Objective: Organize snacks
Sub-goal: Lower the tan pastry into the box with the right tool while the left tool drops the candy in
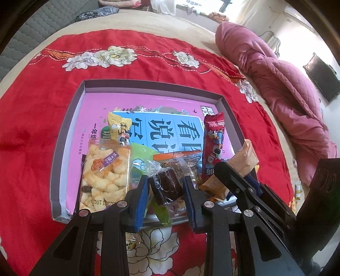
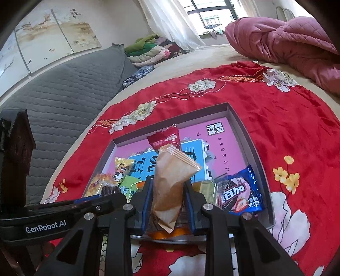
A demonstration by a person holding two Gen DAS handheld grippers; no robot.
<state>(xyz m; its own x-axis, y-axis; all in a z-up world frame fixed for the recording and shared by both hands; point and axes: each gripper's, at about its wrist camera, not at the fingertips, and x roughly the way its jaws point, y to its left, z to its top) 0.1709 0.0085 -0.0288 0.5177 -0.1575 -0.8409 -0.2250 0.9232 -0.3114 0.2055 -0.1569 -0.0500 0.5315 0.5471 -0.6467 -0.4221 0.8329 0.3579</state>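
A shallow box [image 1: 70, 118] with a pink printed floor lies on a red flowered cloth [image 1: 31, 127]; it also shows in the right wrist view [image 2: 244, 125]. Several snack packets lie in it. My left gripper [image 1: 166, 189] is shut on a dark brown wrapped snack [image 1: 167, 186] over the box's near edge. My right gripper [image 2: 167, 195] is shut on a tan wafer packet [image 2: 170, 180], held upright above the box's near edge; this packet also shows in the left wrist view [image 1: 244, 158]. A puffed-snack bag [image 1: 106, 178], a red packet [image 1: 212, 146] and a blue cookie packet [image 2: 240, 191] lie in the box.
The cloth covers a beige bed. A rolled pink quilt [image 1: 276, 80] lies at the far right. A grey padded headboard [image 2: 63, 89] stands on the left, with folded clothes [image 2: 148, 48] beyond. A window [image 2: 212, 12] is at the back.
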